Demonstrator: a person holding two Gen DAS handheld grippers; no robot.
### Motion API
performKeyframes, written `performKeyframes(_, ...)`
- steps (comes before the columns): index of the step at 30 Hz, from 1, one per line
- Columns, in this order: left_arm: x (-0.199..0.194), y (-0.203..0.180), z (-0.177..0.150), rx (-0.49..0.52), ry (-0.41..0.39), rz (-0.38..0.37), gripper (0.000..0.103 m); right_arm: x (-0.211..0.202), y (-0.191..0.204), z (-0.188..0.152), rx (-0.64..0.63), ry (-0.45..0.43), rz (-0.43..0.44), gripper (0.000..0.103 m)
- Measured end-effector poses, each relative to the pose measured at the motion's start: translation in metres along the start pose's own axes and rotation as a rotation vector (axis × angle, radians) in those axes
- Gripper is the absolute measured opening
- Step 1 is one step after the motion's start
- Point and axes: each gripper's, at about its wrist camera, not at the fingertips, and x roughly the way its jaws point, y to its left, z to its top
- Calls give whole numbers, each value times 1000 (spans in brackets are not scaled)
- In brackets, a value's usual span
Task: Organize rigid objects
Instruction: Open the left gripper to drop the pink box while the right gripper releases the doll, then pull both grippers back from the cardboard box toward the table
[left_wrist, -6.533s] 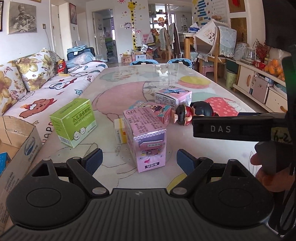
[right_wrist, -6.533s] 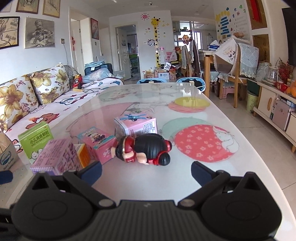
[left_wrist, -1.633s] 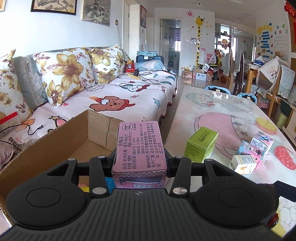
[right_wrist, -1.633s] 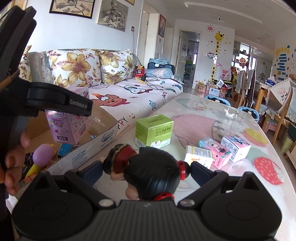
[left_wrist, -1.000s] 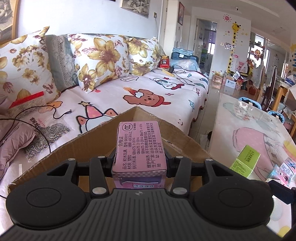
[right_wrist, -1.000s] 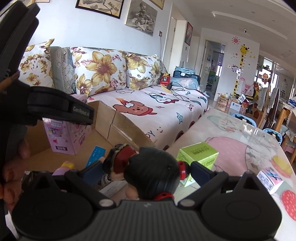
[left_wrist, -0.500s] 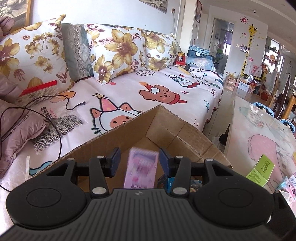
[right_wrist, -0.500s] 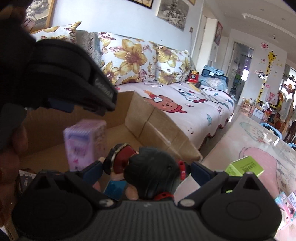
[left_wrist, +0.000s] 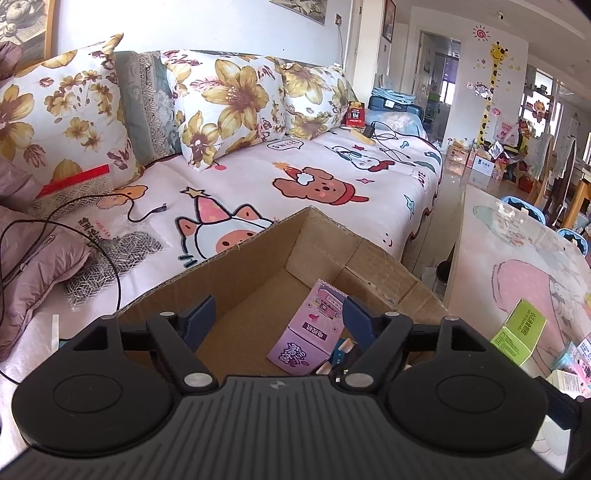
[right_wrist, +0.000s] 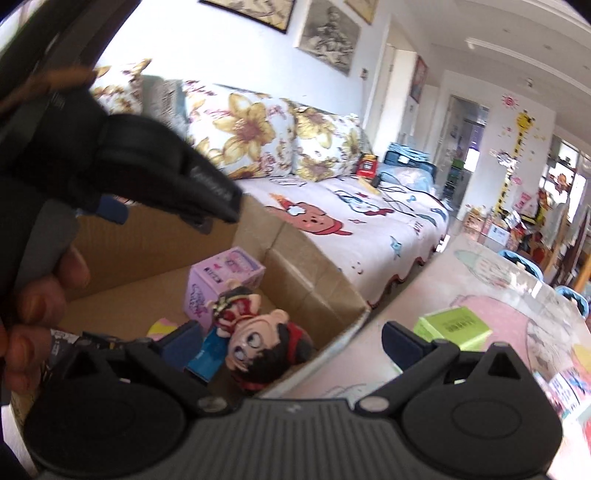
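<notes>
Pink box (left_wrist: 314, 332) and big-headed doll (right_wrist: 258, 343) lie tilted in the cardboard carton (left_wrist: 236, 273), both grippers spread wide, released.

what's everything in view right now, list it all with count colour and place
cardboard box: one, brown, open, between sofa and table
pink carton: one, pink, lying tilted inside the box
doll: one, black hair, red clothes, inside the box beside the pink carton
blue packet: one, blue, in the box under the doll
green carton: one, green, on the table
sofa: one, cartoon cover, floral cushions, behind the box
left tongs: open over the box, jaws just opened, gripping nothing
right tongs: open, gripping nothing, above the box edge
hand: one, holding the left tongs
</notes>
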Motion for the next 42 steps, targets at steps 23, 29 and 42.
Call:
performKeyframes(23, 3, -14, -6, 134, -7, -61, 103, -24, -34, -34, 105, 30, -93, 102)
performKeyframes(29, 4, -17, -8, 169, -4, -72, 103, -29, -40, -43, 115, 33, -99, 102)
performKeyframes(42, 1, -23, -14, 248, -5, -104, 103, -48, -65, -64, 163, 28, -135, 102)
